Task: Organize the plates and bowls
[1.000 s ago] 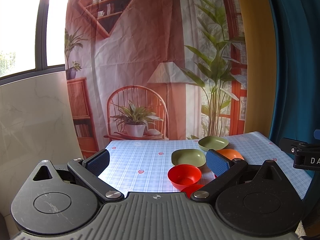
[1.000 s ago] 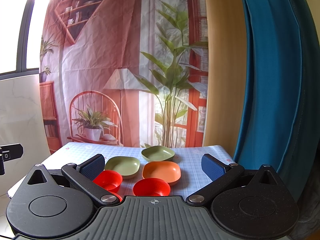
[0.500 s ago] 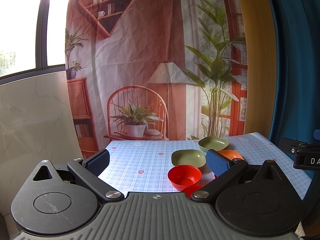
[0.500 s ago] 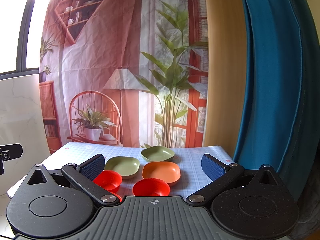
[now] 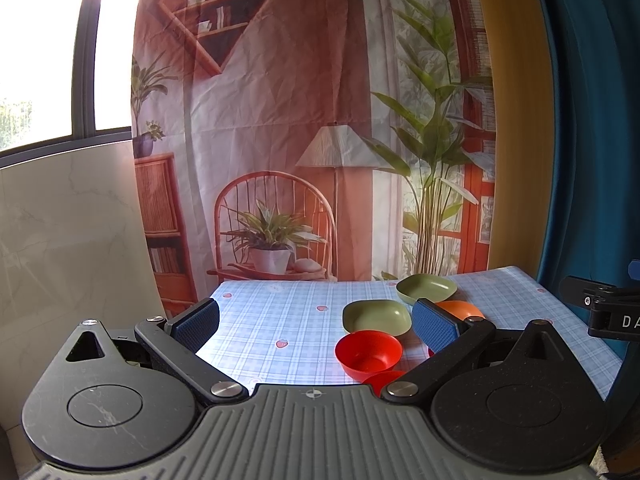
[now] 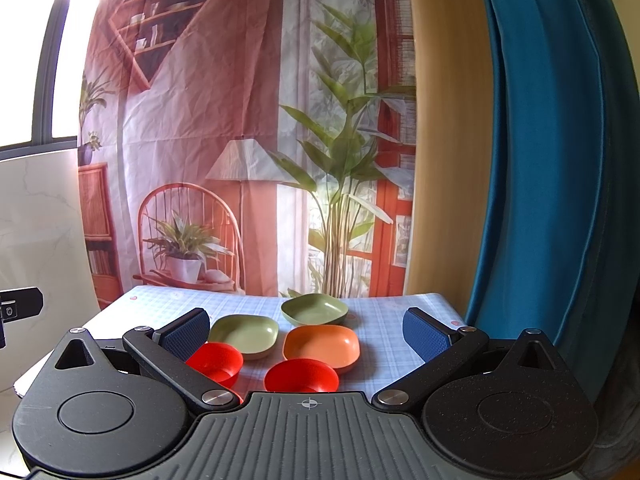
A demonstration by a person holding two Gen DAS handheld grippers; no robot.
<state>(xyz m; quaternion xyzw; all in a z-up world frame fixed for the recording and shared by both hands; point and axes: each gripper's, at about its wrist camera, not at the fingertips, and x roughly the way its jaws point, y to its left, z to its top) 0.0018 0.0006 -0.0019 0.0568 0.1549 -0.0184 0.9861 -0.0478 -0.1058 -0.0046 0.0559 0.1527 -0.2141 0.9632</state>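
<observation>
On the blue checked table stand two green square plates, one near and one far, an orange square plate and red bowls. In the left wrist view the near green plate, far green plate, orange plate and a red bowl lie right of centre. My left gripper is open and empty, short of the table. My right gripper is open and empty, held back from the dishes.
A printed backdrop hangs behind the table. A blue curtain hangs at the right, a marble wall at the left. The other gripper's edge shows at the right of the left wrist view.
</observation>
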